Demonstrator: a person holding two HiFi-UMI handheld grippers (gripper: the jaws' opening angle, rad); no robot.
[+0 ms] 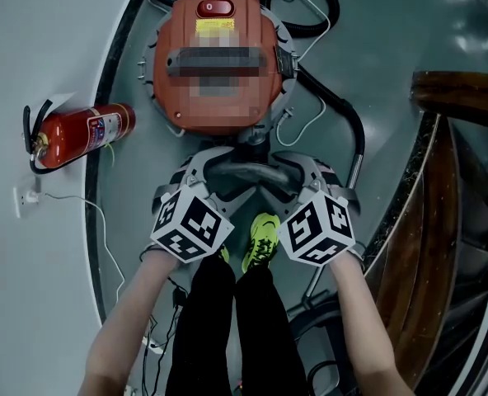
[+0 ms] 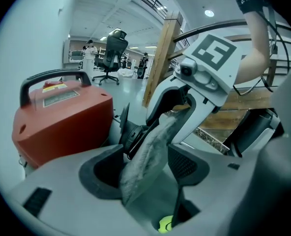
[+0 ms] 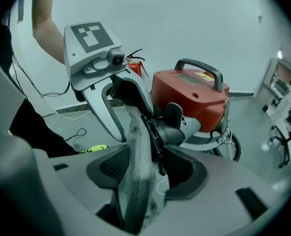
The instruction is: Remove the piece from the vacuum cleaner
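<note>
The dusty grey curved piece (image 1: 246,174) is clamped from both sides, with the jaws of the left gripper (image 2: 145,167) and the right gripper (image 3: 149,173) narrowed onto it. It is held just in front of the red vacuum cleaner (image 1: 218,89), whose yellow label (image 1: 216,28) cannot be read.

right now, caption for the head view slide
Left claw and right claw grip the grey hose piece beside the red vacuum cleaner.

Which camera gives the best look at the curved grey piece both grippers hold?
The head view: it shows the grey piece arching from the left gripper to the right gripper, just below the vacuum cleaner. Each gripper view shows only a short close-up stretch clamped between its own jaws.
</note>
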